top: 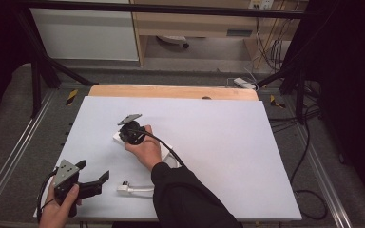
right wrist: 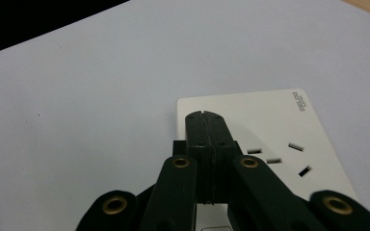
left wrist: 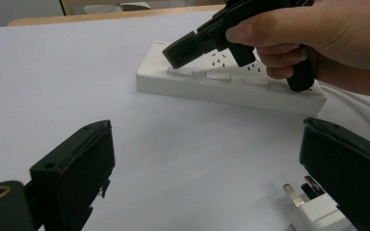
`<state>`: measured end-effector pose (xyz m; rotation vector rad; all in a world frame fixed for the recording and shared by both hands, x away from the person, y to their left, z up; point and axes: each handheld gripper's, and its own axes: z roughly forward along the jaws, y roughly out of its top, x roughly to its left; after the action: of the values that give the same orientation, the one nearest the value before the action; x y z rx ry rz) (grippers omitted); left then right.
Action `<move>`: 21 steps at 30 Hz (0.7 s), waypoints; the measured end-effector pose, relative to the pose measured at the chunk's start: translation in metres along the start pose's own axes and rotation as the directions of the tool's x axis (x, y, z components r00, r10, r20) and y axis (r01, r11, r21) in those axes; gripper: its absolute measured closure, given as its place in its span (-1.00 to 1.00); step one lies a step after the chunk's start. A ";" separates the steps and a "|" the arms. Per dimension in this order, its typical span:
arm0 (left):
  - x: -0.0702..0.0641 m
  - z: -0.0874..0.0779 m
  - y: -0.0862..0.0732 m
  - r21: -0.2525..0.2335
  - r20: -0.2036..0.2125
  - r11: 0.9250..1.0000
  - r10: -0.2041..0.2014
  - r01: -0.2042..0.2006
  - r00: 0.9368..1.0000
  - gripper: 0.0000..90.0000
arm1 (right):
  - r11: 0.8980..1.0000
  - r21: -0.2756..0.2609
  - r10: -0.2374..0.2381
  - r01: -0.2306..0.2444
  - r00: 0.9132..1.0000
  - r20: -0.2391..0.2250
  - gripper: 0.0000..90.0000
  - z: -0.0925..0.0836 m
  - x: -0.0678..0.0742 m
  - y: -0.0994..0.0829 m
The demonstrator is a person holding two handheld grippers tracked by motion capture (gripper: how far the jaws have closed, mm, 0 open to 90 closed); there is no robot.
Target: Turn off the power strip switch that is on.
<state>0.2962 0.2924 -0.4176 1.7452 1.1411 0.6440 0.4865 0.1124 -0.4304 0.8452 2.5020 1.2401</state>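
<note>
Hanging out nearest with the left gripper [top: 91,176] spread wide and empty, plug [left wrist: 313,208] lying just beside its right jaw, probably waiting to be picked up. Pressing down farther off with the right gripper [right wrist: 205,117], jaws closed flat together and gripping nothing, tips touching the power strip [right wrist: 270,125] near its end past the sockets, likely pinning it steady or poking a switch.

Power strip [top: 118,137]: mostly hidden under the right hand [top: 145,151] and right gripper [top: 131,129]
Plug [left wrist: 318,211]: cut off by the bottom edge, part behind the near right jaw
Plug's cable [top: 140,189]: right end hidden under the sleeve [top: 185,194]
Strip's lettering [right wrist: 300,100]: too small to read
</note>
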 end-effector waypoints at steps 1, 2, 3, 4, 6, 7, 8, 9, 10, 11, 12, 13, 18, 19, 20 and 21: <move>0.000 0.000 0.000 -0.001 0.000 1.000 0.000 0.000 1.000 -0.89 | 1.000 0.001 -0.002 0.002 1.000 -0.001 1.00 0.001 0.000 0.000; 0.000 0.000 0.000 -0.001 0.000 1.000 0.000 0.000 1.000 -0.89 | 1.000 0.004 -0.003 0.003 1.000 -0.001 1.00 0.002 0.001 0.000; 0.000 0.000 0.000 0.000 0.000 1.000 0.000 0.000 1.000 -0.89 | 1.000 0.008 -0.008 0.008 1.000 -0.001 1.00 0.002 0.001 0.000; 0.001 0.000 0.000 0.000 -0.002 1.000 0.001 -0.001 1.000 -0.89 | 1.000 0.011 -0.010 0.010 1.000 0.000 1.00 0.003 0.001 0.000; 0.001 0.000 0.000 -0.001 -0.003 1.000 -0.001 0.001 1.000 -0.89 | 1.000 0.007 -0.007 0.007 1.000 0.000 1.00 0.003 0.000 0.000; 0.001 0.000 0.000 -0.001 -0.002 1.000 -0.001 0.001 1.000 -0.89 | 1.000 0.007 -0.007 0.007 1.000 0.003 1.00 0.003 0.000 0.000; 0.001 0.000 0.000 -0.001 -0.001 1.000 -0.001 0.001 1.000 -0.89 | 1.000 0.009 -0.009 0.009 1.000 0.003 1.00 0.003 0.000 0.000; 0.001 0.000 0.000 -0.001 -0.001 1.000 0.000 0.000 1.000 -0.89 | 1.000 0.008 -0.010 0.010 1.000 0.004 1.00 0.003 -0.001 0.000; 0.001 0.000 0.000 0.000 -0.001 1.000 0.000 0.000 1.000 -0.89 | 1.000 0.007 -0.009 0.009 1.000 0.006 1.00 0.003 -0.001 0.000; 0.001 0.000 0.000 0.000 -0.001 1.000 0.000 0.000 1.000 -0.89 | 1.000 0.009 -0.009 0.009 1.000 0.007 1.00 0.003 -0.002 0.000; 0.001 0.000 0.000 0.000 -0.001 1.000 0.000 0.000 1.000 -0.89 | 1.000 0.008 -0.007 0.006 1.000 0.007 1.00 0.003 -0.002 0.000; 0.001 0.000 0.000 0.000 -0.001 1.000 0.000 0.000 1.000 -0.89 | 1.000 0.010 -0.006 0.005 1.000 0.008 1.00 0.003 -0.002 0.000; 0.000 0.000 0.000 0.002 -0.002 1.000 0.000 0.000 1.000 -0.89 | 1.000 0.010 -0.005 0.005 1.000 0.009 1.00 0.003 -0.002 0.000; 0.000 0.000 0.000 0.002 -0.001 1.000 0.000 0.000 1.000 -0.89 | 1.000 0.009 -0.004 0.004 1.000 0.009 1.00 0.003 -0.003 0.000; 0.000 0.000 0.000 0.002 -0.001 1.000 -0.002 0.002 1.000 -0.89 | 1.000 0.009 -0.002 0.002 1.000 0.010 1.00 0.003 -0.003 0.000; 0.000 0.000 0.000 0.002 -0.001 1.000 0.000 0.000 1.000 -0.89 | 1.000 0.008 -0.001 0.001 1.000 0.011 1.00 0.003 -0.003 0.000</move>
<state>0.2962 0.2926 -0.4177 1.7463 1.1429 0.6445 0.4900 0.1129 -0.4323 0.8500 2.4999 1.2229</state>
